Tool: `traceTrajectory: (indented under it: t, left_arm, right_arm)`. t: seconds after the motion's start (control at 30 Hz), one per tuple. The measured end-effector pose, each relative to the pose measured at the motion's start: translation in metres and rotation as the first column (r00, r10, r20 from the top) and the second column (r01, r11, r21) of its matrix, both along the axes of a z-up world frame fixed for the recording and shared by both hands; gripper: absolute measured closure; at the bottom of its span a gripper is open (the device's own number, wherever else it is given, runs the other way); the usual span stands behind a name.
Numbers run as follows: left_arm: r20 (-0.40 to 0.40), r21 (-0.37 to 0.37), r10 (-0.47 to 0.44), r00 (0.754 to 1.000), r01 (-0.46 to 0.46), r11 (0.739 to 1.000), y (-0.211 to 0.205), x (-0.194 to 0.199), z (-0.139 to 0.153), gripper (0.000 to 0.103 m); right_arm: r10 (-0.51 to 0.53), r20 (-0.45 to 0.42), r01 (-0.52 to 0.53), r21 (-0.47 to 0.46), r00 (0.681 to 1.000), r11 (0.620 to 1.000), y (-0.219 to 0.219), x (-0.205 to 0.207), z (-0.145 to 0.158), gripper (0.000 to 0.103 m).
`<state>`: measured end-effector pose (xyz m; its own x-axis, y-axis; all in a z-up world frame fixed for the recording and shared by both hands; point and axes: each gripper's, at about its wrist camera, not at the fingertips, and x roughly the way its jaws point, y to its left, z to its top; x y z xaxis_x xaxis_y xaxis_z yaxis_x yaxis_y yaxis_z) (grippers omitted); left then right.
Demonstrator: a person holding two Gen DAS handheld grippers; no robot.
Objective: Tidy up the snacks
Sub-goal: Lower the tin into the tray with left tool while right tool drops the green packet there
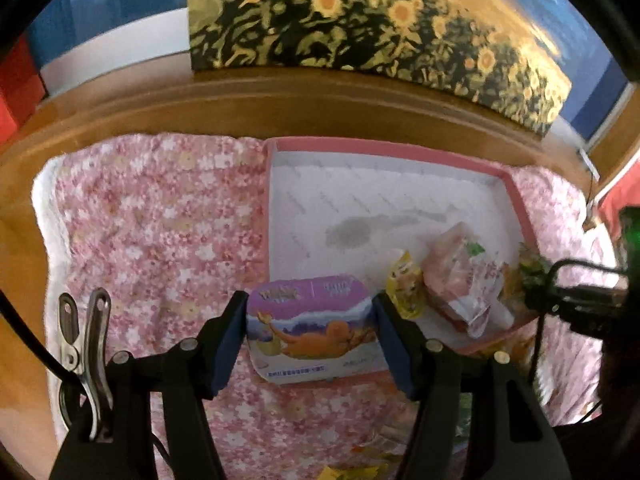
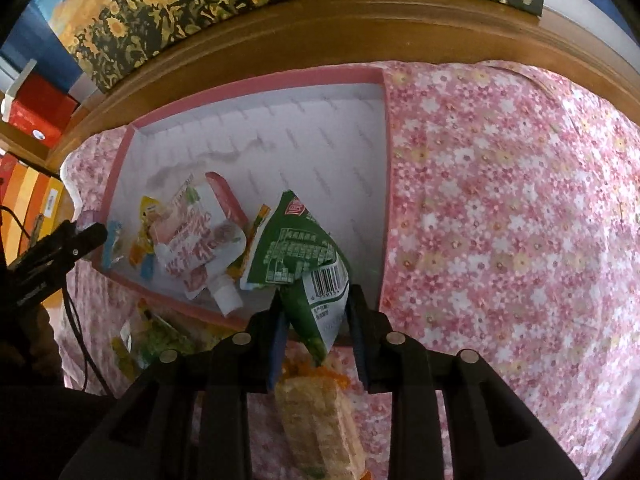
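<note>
We hold purple snack box (image 1: pixel 310 328) clenched in left gripper (image 1: pixel 310 330) at tray (image 1: pixel 520 208) rim, 6 o'clock | right gripper (image 2: pixel 316 320) pinches green packet (image 2: pixel 298 256) over tray | risk: box catches the rim and tips outside, packet slips from corner hold

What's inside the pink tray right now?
The pink tray holds a pink-and-white spout pouch on top of small yellow and blue packets; what lies beneath them is hidden. The green packet hangs over it. The far half is bare.
</note>
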<state>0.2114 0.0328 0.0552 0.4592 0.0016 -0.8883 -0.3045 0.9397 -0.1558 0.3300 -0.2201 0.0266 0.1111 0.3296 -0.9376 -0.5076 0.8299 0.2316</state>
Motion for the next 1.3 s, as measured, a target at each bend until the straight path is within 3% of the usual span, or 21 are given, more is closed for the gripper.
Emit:
traceTrajectory:
  t: [0.17, 0.37, 0.4, 0.43, 0.6, 0.63, 0.9, 1.07, 1.17, 1.3]
  left_arm:
    - [0.057, -0.062, 0.032, 0.998, -0.028, 0.998, 0.01, -0.004, 0.007, 0.029]
    - [0.109, -0.082, 0.058, 0.992, -0.049, 0.995, 0.019, -0.021, 0.017, 0.029]
    - [0.109, -0.08, 0.054, 0.993, -0.045, 0.996, 0.02, -0.026, 0.018, 0.039]
    - [0.103, -0.085, 0.044, 0.994, -0.036, 0.996, 0.02, -0.03, 0.019, 0.056]
    - [0.036, -0.103, -0.037, 0.999, 0.041, 0.994, 0.015, -0.048, 0.009, 0.081]
    - [0.018, -0.1, -0.05, 0.999, 0.052, 0.994, 0.01, -0.046, 0.005, 0.082]
    - [0.05, -0.123, -0.123, 0.991, 0.128, 0.984, -0.008, -0.045, 0.01, 0.083]
    - [0.019, -0.144, -0.176, 0.984, 0.177, 0.974, -0.018, -0.039, -0.001, 0.083]
    - [0.014, -0.064, -0.114, 0.993, 0.114, 0.991, -0.01, -0.026, -0.005, 0.082]
    - [0.082, -0.078, -0.028, 0.996, 0.035, 0.996, 0.015, -0.018, 0.009, 0.077]
  right_arm:
    - [-0.013, 0.012, 0.013, 0.007, 1.0, 1.0, 0.004, 0.003, 0.004, 0.062]
    - [-0.031, 0.006, 0.031, 0.028, 0.999, 0.999, 0.002, 0.005, 0.007, 0.06]
    - [-0.031, 0.012, 0.03, 0.028, 0.999, 0.999, 0.002, 0.005, 0.009, 0.06]
    - [-0.031, 0.018, 0.03, 0.03, 0.999, 0.999, -0.001, 0.005, 0.011, 0.059]
    - [-0.042, 0.032, 0.041, 0.044, 0.999, 0.998, -0.011, 0.006, 0.018, 0.059]
    - [-0.044, 0.031, 0.043, 0.044, 0.999, 0.998, -0.012, 0.006, 0.018, 0.059]
    - [-0.047, 0.052, 0.045, 0.038, 0.998, 0.998, -0.009, 0.001, 0.024, 0.059]
    - [-0.073, 0.071, 0.069, 0.064, 0.995, 0.996, -0.014, 0.002, 0.029, 0.058]
    - [-0.081, 0.071, 0.076, 0.064, 0.994, 0.995, -0.015, 0.003, 0.028, 0.057]
    - [-0.087, 0.072, 0.083, 0.061, 0.994, 0.995, -0.016, 0.003, 0.03, 0.057]
